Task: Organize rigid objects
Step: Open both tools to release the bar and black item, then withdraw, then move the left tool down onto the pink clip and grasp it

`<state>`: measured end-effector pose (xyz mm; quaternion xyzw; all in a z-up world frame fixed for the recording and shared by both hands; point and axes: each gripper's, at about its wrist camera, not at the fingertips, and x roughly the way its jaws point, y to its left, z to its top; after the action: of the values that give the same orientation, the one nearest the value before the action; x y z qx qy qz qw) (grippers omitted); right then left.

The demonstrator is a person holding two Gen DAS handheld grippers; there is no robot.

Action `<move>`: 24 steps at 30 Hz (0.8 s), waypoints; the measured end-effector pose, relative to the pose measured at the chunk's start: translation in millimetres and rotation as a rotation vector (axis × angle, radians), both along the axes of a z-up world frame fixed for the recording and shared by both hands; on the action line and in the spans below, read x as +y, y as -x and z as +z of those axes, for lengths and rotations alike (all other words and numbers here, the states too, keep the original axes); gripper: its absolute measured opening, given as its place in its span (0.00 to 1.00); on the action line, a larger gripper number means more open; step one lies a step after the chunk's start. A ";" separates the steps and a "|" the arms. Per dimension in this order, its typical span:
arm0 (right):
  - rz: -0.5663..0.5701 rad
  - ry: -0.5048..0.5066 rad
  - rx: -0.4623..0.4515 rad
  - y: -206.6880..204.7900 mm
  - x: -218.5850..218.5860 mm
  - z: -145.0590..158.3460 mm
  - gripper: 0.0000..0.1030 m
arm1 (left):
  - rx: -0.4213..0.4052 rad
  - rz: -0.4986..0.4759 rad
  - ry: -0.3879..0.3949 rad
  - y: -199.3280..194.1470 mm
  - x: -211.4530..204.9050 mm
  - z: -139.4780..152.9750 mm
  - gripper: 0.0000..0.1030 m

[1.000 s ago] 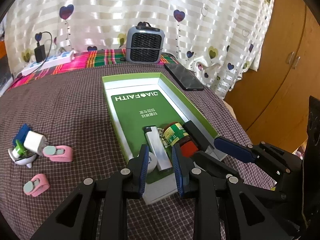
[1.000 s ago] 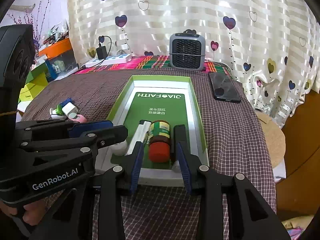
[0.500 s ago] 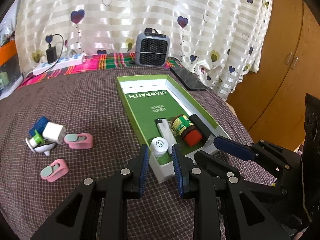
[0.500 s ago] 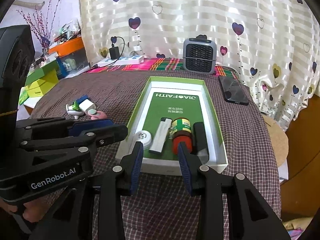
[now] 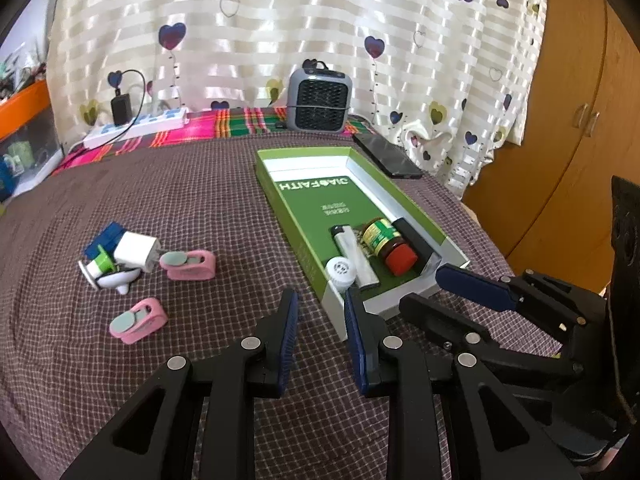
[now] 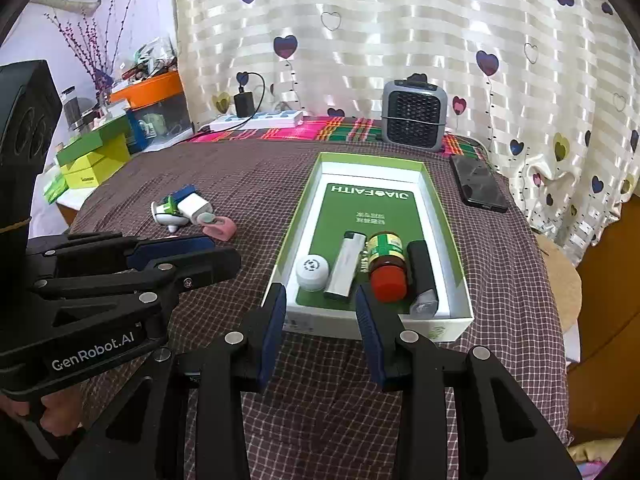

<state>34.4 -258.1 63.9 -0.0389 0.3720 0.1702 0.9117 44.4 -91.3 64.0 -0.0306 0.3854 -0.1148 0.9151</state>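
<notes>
A green and white box (image 5: 448, 242) (image 6: 452, 280) lies on the checked cloth. In it lie a white round cap (image 5: 340, 270) (image 6: 312, 266), a silver lighter (image 5: 354, 252) (image 6: 346, 260), a red-capped bottle (image 5: 388, 244) (image 6: 386, 266) and a black stick (image 5: 416, 238) (image 6: 420, 268). Left of the box lie two pink clips (image 5: 188, 265) (image 5: 138, 320), a white charger (image 5: 134, 250) (image 6: 192, 208) and small blue, green and white pieces (image 5: 102, 266) (image 6: 170, 210). My left gripper (image 5: 320, 336) and my right gripper (image 6: 320, 332) are both open and empty, in front of the box's near end.
A grey mini fan (image 5: 319, 100) (image 6: 414, 114) stands at the back. A black phone (image 5: 386, 156) (image 6: 478, 188) lies right of the box. A power strip (image 5: 136, 128) (image 6: 260, 120) lies at the back left. Boxes and clutter (image 6: 96, 156) stand at the far left.
Both grippers have pulled back from the box and now stand in front of it, empty. The white cap, lighter, bottle and stick stay in the box.
</notes>
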 end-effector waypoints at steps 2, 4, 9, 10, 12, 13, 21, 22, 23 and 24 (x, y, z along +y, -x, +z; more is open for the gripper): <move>0.007 -0.008 0.001 1.5 1.4 0.4 0.36 | 0.005 0.003 -0.005 2.2 1.4 -1.9 0.22; 0.015 -0.008 0.003 3.3 3.7 0.5 0.36 | 0.009 0.005 -0.012 4.6 2.4 -4.0 0.22; 0.034 -0.008 0.003 7.6 10.5 1.1 0.36 | 0.008 0.013 -0.011 8.7 7.6 -5.0 0.22; 0.036 -0.008 0.003 8.6 11.7 1.1 0.36 | 0.007 0.014 -0.010 9.4 8.8 -4.9 0.22; 0.041 -0.008 0.006 9.3 13.9 0.8 0.36 | 0.005 0.016 -0.009 10.6 11.1 -4.5 0.22; 0.042 -0.007 0.007 9.5 15.0 0.6 0.36 | 0.004 0.018 -0.010 11.3 12.4 -4.6 0.22; 0.066 -0.001 0.017 12.4 27.4 -1.7 0.36 | 0.014 0.037 -0.004 15.7 25.9 -9.9 0.22; 0.069 -0.001 0.019 12.7 29.2 -2.3 0.36 | 0.016 0.039 -0.004 16.1 27.3 -10.5 0.22; 0.073 -0.002 0.022 13.3 31.1 -3.3 0.37 | 0.018 0.041 -0.004 16.3 28.9 -11.3 0.22; 0.078 -0.003 0.026 13.7 33.3 -4.6 0.36 | 0.021 0.044 -0.004 16.8 30.6 -12.3 0.22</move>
<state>20.7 -224.8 59.3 -0.0499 0.3816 0.2065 0.8996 27.7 -60.7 51.7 -0.0384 0.3945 -0.0938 0.9133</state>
